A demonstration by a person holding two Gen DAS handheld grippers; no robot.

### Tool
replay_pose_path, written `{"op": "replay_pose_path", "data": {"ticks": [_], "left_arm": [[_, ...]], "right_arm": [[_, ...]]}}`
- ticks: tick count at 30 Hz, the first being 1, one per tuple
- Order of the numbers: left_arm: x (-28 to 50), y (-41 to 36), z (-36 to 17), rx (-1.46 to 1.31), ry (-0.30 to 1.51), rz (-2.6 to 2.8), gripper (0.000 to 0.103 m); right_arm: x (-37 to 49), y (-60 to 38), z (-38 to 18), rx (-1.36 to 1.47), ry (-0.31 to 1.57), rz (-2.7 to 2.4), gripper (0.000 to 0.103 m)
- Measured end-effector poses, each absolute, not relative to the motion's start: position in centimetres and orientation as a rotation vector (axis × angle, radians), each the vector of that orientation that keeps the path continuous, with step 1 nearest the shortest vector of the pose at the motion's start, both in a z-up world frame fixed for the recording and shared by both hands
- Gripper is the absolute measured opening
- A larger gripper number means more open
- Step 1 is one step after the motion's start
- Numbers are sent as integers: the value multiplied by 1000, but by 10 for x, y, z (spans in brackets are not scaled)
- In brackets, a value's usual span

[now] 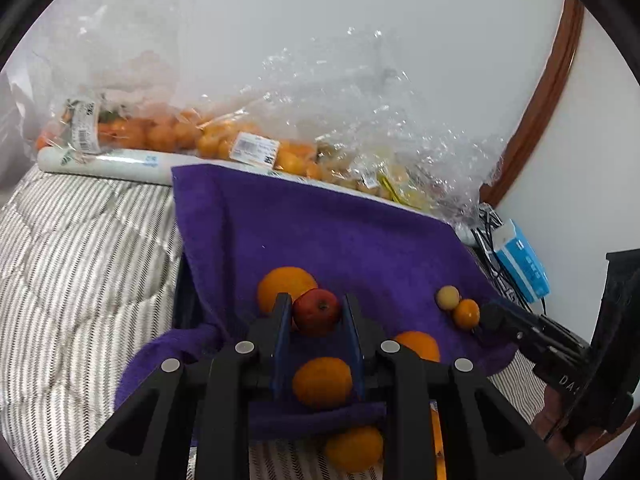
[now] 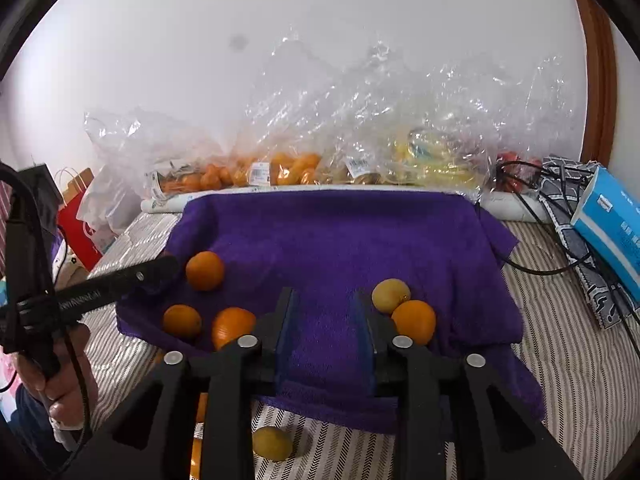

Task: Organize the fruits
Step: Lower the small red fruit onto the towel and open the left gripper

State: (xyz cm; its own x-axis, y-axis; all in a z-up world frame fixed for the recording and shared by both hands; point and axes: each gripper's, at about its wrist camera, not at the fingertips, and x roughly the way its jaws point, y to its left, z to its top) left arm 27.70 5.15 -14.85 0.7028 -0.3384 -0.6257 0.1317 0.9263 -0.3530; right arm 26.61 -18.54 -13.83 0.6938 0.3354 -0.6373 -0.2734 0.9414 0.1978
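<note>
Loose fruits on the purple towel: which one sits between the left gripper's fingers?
The red apple, the only red fruit there. It sits between the left gripper fingertips; the oranges, like the big one behind it, lie outside them.

My left tool (image 1: 316, 312) is clamped on a red fruit (image 1: 316, 311). My right tool (image 2: 325, 312) hovers low, fingers spread, nothing between them.

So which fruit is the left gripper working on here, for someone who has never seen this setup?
Find the purple towel spread over the striped bedding. Near its front edge, the left gripper has its two fingers on either side of a small apple. It is the only red fruit among the loose oranges.
</note>
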Motion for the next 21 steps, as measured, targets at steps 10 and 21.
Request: {"op": "replay_pose_path", "data": {"ticks": [10,21], "left_arm": [[280,52,-152,-301,748,-243,37],[267,57,-131,-299,650,-202,42]], "right_arm": [[265,-185,-139,95,744,352,34],[251,-176,-131,66,658,384,55]]}}
